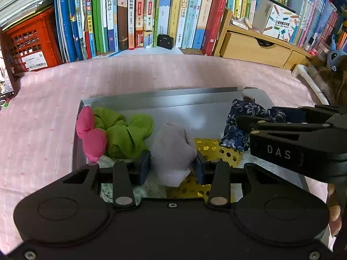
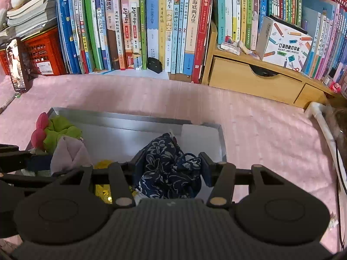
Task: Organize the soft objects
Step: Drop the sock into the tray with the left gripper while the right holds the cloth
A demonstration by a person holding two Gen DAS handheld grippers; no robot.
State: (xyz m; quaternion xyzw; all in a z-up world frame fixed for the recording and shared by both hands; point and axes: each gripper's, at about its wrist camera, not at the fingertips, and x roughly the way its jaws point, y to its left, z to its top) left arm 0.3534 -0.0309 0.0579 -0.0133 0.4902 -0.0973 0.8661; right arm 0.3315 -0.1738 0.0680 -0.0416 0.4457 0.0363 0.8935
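Left gripper (image 1: 172,164) has its jaws clamped on a pale grey knitted sock bundle (image 1: 173,149), low over the shallow silver metal tray (image 1: 151,99) on the pink cloth-covered counter (image 1: 43,108). Right gripper (image 2: 170,169), jaws pinched tight on a navy floral fabric pouch (image 2: 167,169), over the tray's right end.

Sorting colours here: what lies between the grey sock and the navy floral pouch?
Gold sequin cloth lies between grey sock and navy floral pouch, in the left wrist view.
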